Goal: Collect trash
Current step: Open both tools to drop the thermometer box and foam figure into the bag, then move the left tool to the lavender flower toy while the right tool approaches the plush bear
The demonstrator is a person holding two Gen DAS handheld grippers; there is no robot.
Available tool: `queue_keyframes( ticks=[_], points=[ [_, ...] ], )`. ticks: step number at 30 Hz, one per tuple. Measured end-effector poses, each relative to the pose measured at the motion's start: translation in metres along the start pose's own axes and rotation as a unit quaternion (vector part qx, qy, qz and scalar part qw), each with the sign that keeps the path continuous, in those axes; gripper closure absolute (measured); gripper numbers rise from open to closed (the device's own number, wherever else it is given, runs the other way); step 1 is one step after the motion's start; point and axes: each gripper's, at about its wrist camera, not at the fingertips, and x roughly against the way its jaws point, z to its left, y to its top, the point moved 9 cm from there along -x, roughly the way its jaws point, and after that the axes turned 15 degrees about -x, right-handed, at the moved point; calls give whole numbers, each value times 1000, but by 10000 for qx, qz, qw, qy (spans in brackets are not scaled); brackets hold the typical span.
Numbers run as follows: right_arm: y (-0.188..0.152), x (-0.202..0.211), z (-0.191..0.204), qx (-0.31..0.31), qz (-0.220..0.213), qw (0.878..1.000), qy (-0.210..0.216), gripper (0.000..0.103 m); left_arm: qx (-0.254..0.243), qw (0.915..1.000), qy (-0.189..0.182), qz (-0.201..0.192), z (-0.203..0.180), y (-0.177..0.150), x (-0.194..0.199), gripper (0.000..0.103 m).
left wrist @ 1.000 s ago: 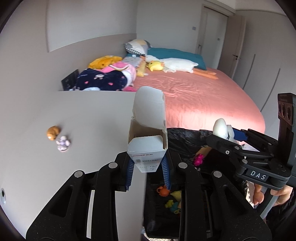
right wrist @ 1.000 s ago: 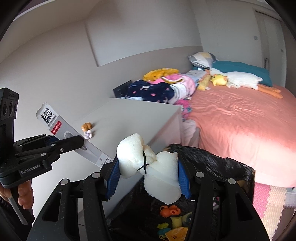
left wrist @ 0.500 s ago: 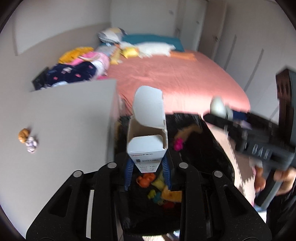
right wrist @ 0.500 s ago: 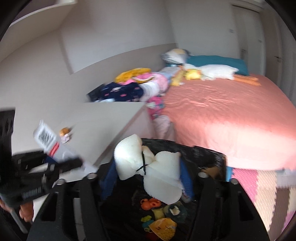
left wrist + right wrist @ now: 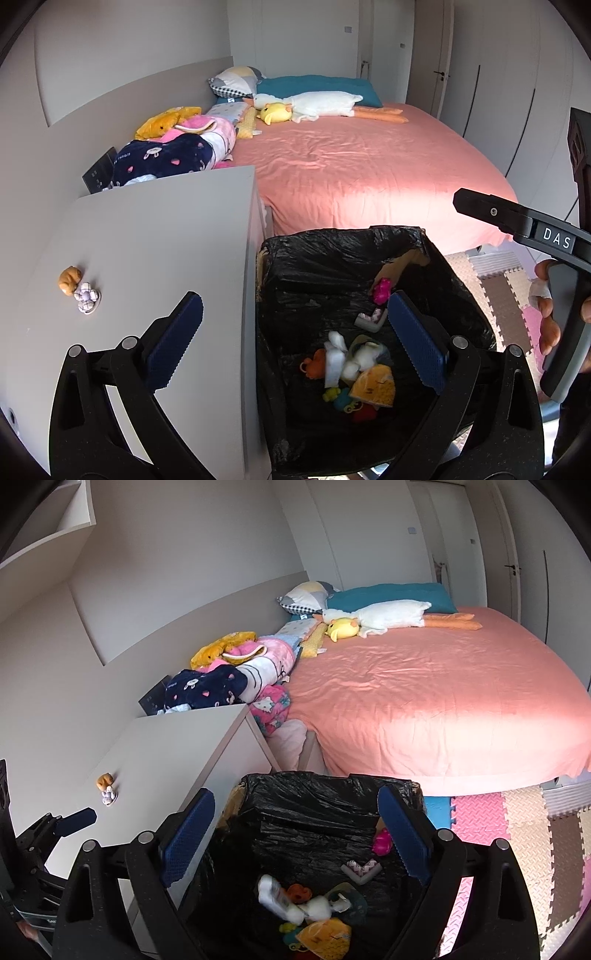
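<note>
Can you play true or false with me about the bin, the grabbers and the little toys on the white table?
1. Both grabbers are empty. True: the left gripper and the right gripper are open with nothing between the pads; their jaws have just been opening.
2. The bin has a white bag in it. False: its bag is black.
3. The white box is in the bin. True: it lies among the other trash.
4. The orange toy is in the bin. False: it sits on the white table, touching a small purple toy.
5. The bin stands on the bed. False: it stands on the floor beside the table.
</note>
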Motion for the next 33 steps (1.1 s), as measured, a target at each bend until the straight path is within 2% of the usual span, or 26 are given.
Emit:
queue_keyframes(
  ticks=[15,33],
  points=[
    [-21,-32,49,325,315,9988,166,13,389,9989,224,113,46,-26,-2,6],
    [-49,-75,127,689,642,9939,580,13,1159,9888,912,243,139,-68,-3,6]
  ],
)
